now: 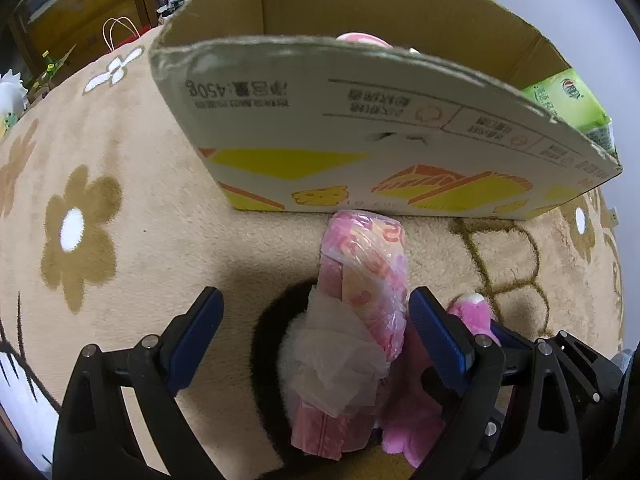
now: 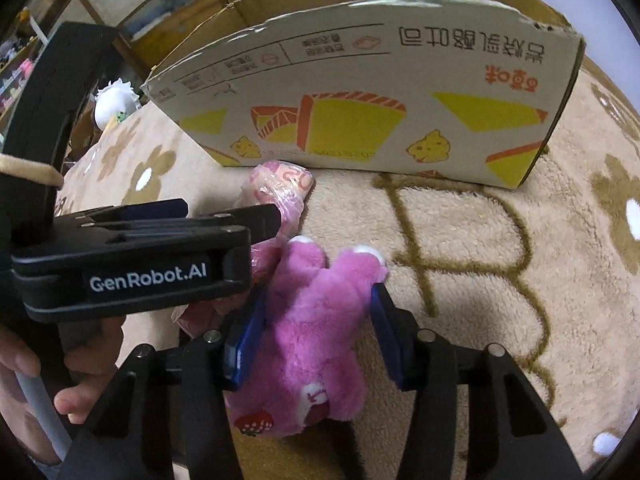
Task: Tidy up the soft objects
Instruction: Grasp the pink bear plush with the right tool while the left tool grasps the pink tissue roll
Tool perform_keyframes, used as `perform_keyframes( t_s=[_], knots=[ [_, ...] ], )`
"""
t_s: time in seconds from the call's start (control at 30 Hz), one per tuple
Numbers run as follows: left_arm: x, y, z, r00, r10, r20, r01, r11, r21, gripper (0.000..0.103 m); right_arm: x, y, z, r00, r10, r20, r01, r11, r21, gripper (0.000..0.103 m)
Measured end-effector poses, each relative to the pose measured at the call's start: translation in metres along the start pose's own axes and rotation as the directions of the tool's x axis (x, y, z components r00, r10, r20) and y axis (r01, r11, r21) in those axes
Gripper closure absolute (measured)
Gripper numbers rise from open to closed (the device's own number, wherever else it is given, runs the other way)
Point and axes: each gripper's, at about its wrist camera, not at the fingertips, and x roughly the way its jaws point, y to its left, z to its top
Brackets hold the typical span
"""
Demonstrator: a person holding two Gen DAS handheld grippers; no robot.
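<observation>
Beige fleece blanket point(image 1: 132, 128) with brown flowers covers the surface, and an open cardboard box point(image 2: 360, 92) stands at the far side. Just in front of the box lie two soft things side by side, touching: a pink plastic-wrapped pack point(image 1: 360, 280) on the left, with white tissue spilling from its near end, and one pink plush point(image 2: 308, 320) on the right. The right tool point(image 2: 316, 328) has its pads pressed into the plush's middle — a firm hold on the body. That plush looks light and squashy, so a grip across the body should serve better than a limb. The left tool point(image 1: 316, 320) stands wide, straddling the pack without touching it. The pack's film will likely be slippery and crinkly, the contents yielding — best taken across its middle, clear of the loose tissue. One green packet point(image 1: 572, 104) already sits in the box, with something pink point(image 1: 360, 38) showing above the rim.
</observation>
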Motion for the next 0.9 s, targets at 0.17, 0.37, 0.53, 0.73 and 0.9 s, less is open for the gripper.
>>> perform_keyframes(
  t_s=[0.17, 0.37, 0.53, 0.73, 0.9],
  knots=[
    [0.008, -0.004, 0.002, 1.000, 0.011, -0.009, -0.011, 1.000, 0.008, 0.010, -0.002, -0.003, -0.001, 1.000, 0.002, 0.000, -0.002, 1.000, -0.002, 0.048],
    [0.018, -0.009, 0.003, 0.999, 0.034, -0.012, -0.034, 0.999, 0.019, 0.011, -0.001, -0.005, -0.002, 1.000, 0.004, -0.004, -0.004, 1.000, 0.000, 0.048],
    [0.025, -0.009, 0.003, 0.999, 0.044, -0.018, -0.044, 0.999, 0.012, 0.018, 0.002, -0.008, -0.003, 1.000, 0.019, -0.005, -0.019, 1.000, 0.014, 0.048],
    [0.024, -0.013, -0.002, 0.998, 0.062, -0.014, -0.062, 0.998, 0.024, 0.031, 0.004, -0.009, -0.004, 1.000, 0.025, -0.007, -0.024, 0.999, 0.025, 0.048],
    [0.020, -0.014, -0.008, 0.998, 0.057, -0.011, -0.056, 0.998, 0.008, 0.047, 0.003, -0.009, -0.004, 1.000, 0.024, -0.007, -0.024, 0.999, 0.025, 0.048]
  ],
)
